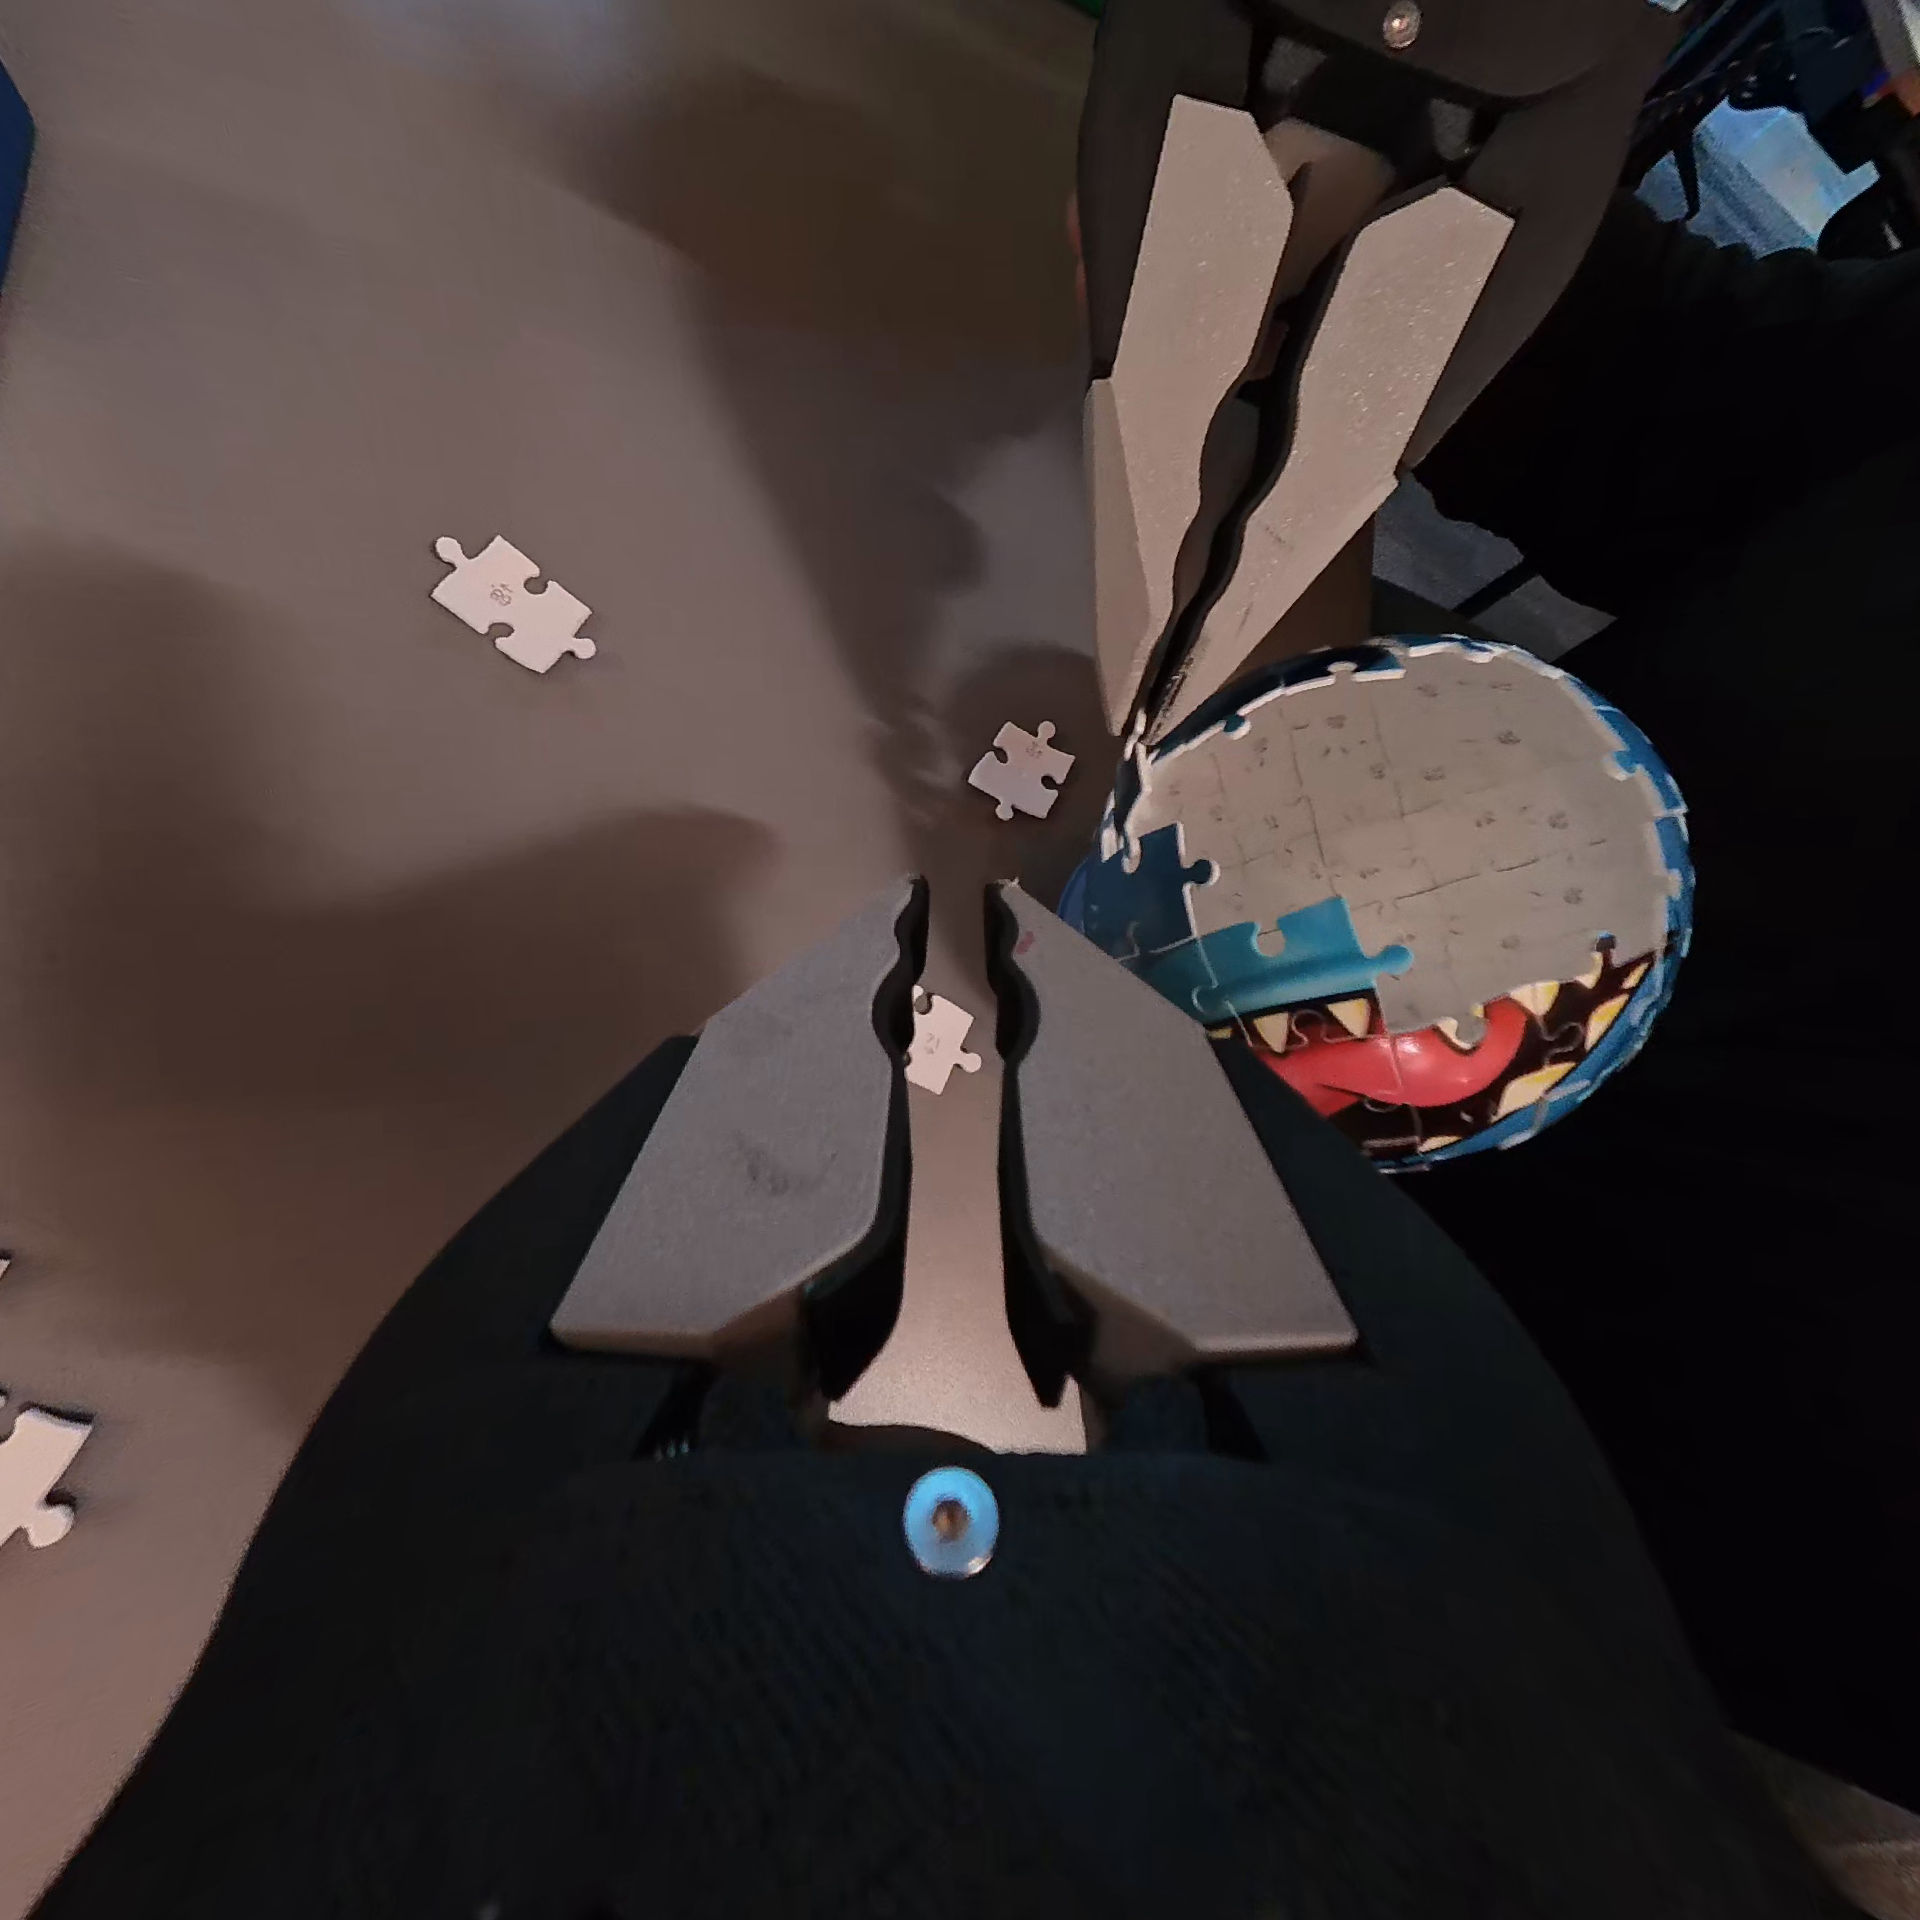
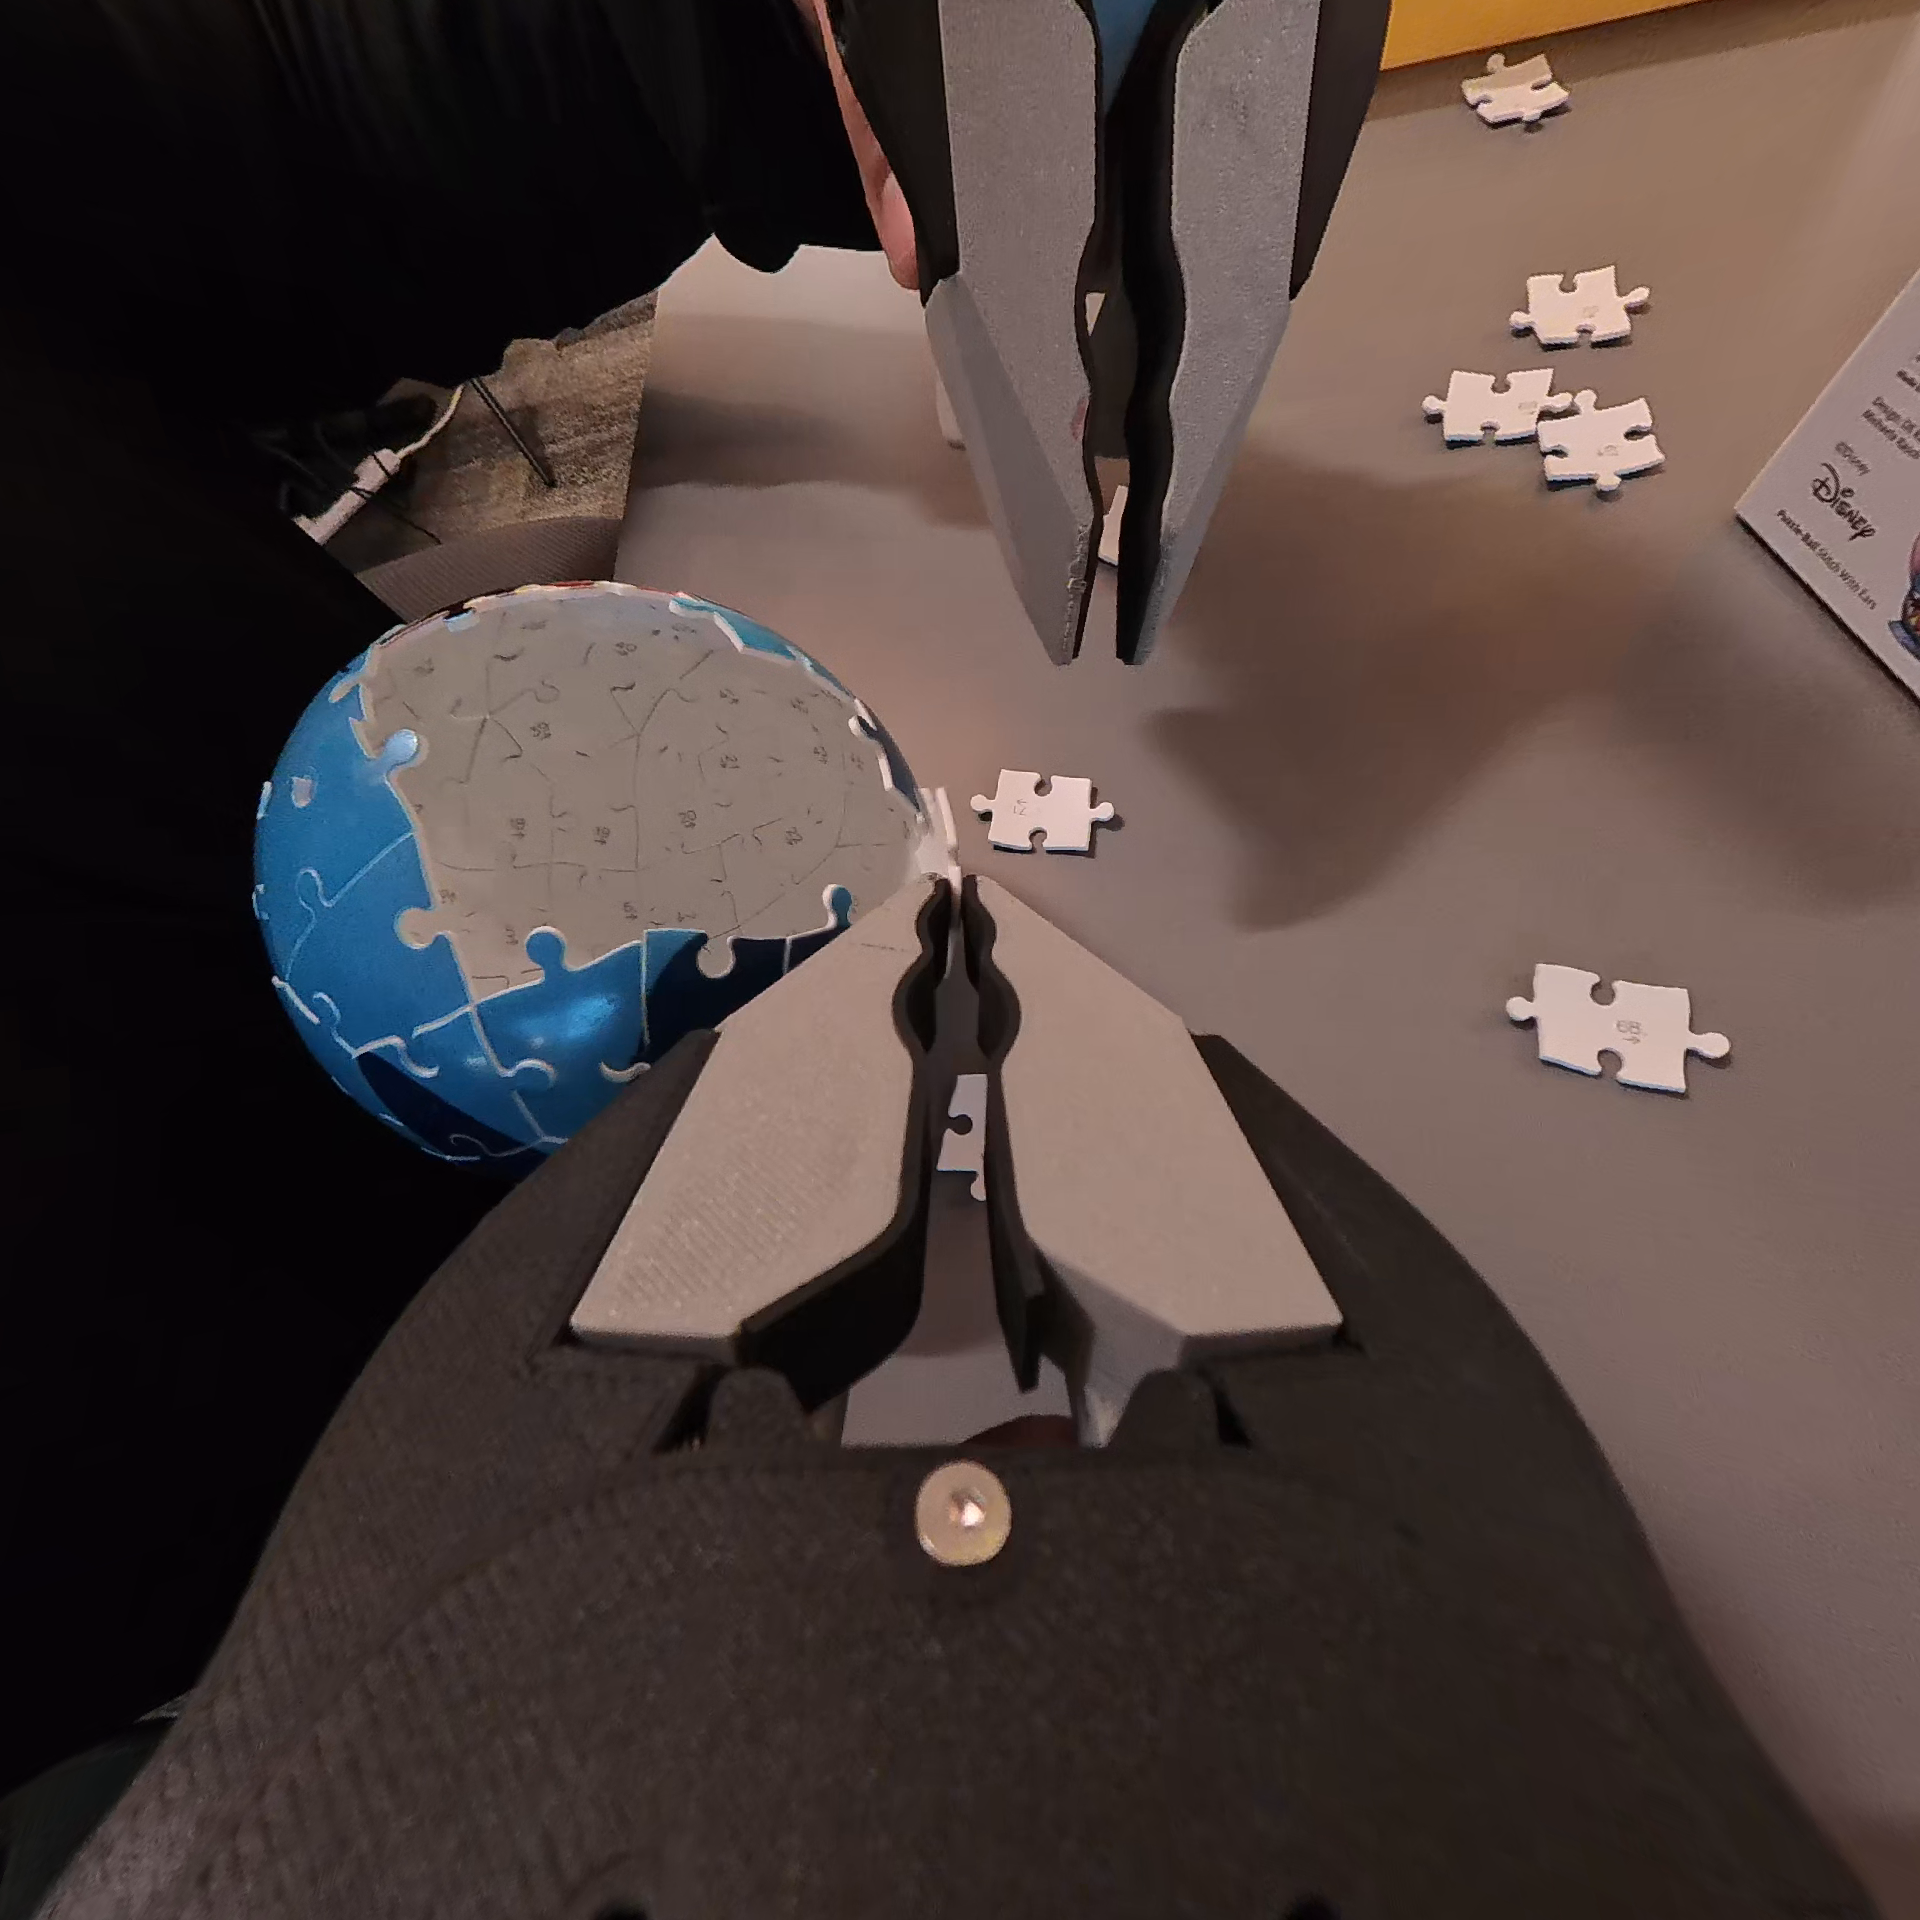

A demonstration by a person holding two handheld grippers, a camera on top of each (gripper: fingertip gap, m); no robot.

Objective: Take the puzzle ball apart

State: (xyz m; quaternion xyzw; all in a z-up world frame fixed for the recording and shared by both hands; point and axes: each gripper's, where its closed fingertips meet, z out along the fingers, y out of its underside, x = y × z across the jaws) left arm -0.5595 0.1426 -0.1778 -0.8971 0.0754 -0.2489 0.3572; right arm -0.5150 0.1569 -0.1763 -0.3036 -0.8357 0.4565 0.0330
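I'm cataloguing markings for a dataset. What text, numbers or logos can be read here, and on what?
I won't copy writing out; it stands here:
loose puzzle pieces: a small printed mark on each white back.
puzzle ball: small marks on the pale inner faces of its pieces.
white card, right edge: printed lines and a logo.
No other writing shows.

Both grippers (image 1: pixel 954 894) (image 2: pixel 961 883) look the same: grey wedge fingers (image 1: pixel 769 1143), wavy black pads, textured black body, one silver screw (image 2: pixel 962 1512).

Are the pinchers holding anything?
The right gripper pinches a white piece on the puzzle ball's rim. The left gripper holds nothing.
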